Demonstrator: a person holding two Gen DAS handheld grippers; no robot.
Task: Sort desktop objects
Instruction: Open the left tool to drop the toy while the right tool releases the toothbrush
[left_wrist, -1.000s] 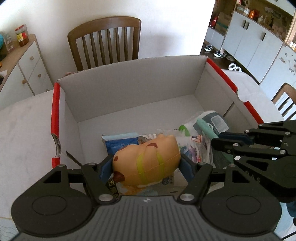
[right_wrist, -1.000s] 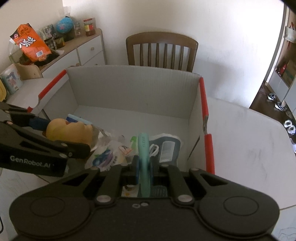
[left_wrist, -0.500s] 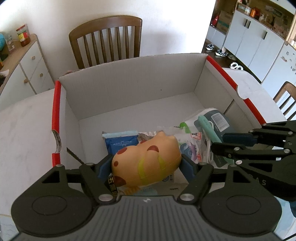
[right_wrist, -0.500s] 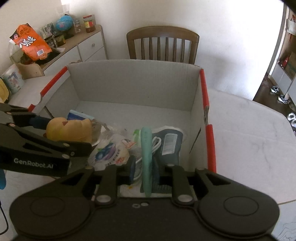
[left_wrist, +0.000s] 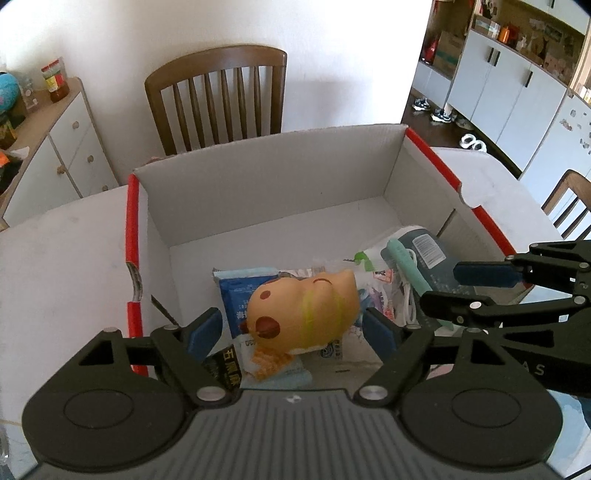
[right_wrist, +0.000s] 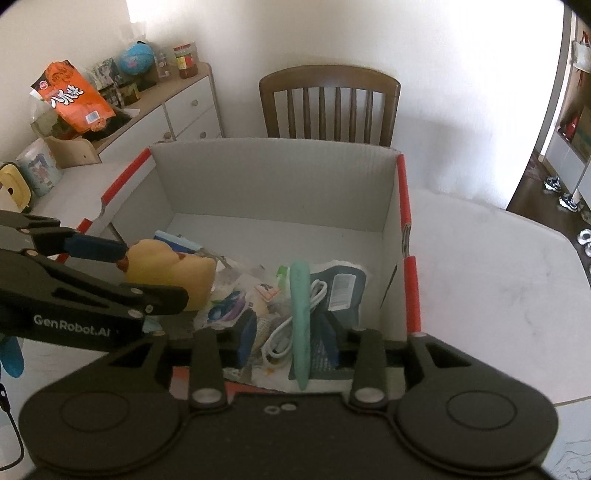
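Observation:
An orange toy figure (left_wrist: 301, 312) lies between the spread fingers of my left gripper (left_wrist: 293, 326), over the packets in the white cardboard box (left_wrist: 258, 192). The fingers stand apart from its sides. It also shows in the right wrist view (right_wrist: 170, 269). A mint green stick (right_wrist: 300, 310) lies in the box on a white cable (right_wrist: 284, 339), between the open fingers of my right gripper (right_wrist: 288, 339). It also shows in the left wrist view (left_wrist: 408, 271). The right gripper (left_wrist: 480, 291) reaches in from the right there.
The box (right_wrist: 391, 206) has red edges and holds a blue packet (left_wrist: 240, 295), a dark pouch (right_wrist: 341, 288) and plastic bags. A wooden chair (left_wrist: 218, 99) stands behind it. A sideboard (right_wrist: 155, 107) with an orange bag (right_wrist: 72, 98) is on the left.
Both grippers have opened. The orange toy has dropped from the left fingers onto the packets, and the mint stick has left the right fingers and lies in the box.

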